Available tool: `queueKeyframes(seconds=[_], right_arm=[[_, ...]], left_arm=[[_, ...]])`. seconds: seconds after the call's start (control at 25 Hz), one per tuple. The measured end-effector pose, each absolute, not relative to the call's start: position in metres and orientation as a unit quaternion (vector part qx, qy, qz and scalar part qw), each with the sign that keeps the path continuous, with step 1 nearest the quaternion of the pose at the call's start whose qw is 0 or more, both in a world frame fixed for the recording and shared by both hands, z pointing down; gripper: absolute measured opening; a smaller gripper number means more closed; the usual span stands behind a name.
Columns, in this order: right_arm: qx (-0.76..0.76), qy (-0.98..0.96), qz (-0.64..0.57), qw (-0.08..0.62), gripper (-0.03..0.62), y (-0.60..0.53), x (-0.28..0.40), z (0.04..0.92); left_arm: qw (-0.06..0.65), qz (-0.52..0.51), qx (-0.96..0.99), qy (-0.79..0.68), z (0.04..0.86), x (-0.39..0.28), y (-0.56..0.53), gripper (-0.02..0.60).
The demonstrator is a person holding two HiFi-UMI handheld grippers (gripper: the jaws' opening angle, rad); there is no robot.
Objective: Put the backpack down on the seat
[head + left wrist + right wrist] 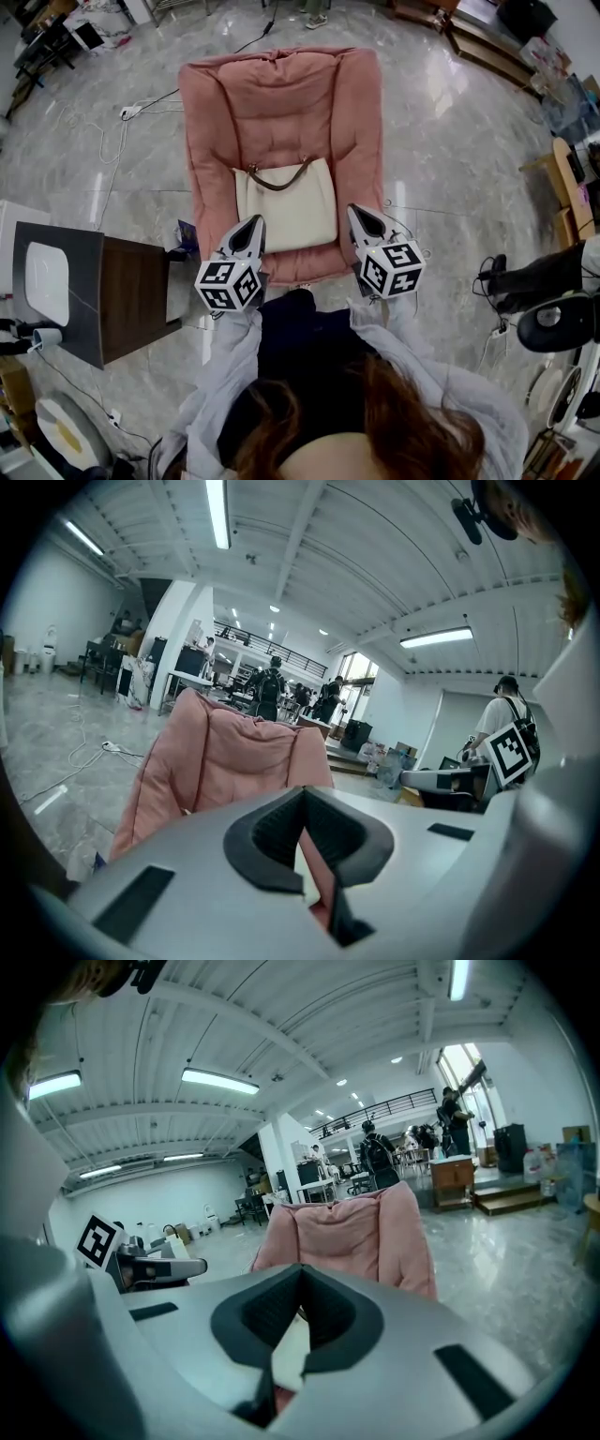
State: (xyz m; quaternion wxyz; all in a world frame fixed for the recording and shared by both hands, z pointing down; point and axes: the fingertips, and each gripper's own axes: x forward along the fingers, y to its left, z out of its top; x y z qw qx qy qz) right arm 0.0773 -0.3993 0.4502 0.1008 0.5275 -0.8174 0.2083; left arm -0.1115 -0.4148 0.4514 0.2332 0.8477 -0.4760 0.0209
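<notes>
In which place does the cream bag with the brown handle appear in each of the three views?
Head view: cream bag at the centre, lying on the pink armchair.
Left gripper view: it cannot be made out.
Right gripper view: small cream patch low at the centre.
Shared landmark: the pink armchair, visible in all three views.

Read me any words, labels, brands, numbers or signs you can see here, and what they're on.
No words, brands or numbers can be read in any view.
Left gripper and right gripper: black-and-white square marker patterns on their cubes, no letters.
Cream bag on the pink chair: no label visible.
</notes>
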Motion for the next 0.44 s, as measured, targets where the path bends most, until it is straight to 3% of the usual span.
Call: queueKeyframes(seconds=[0.44], right_arm=[[0.525,-0.816,0.217,0.108,0.006,-0.4086,0.077,0.4552]], left_arm=[[0.243,0.024,0.846,-0.475,0.4575,-0.1113,-0.4245,0.017]])
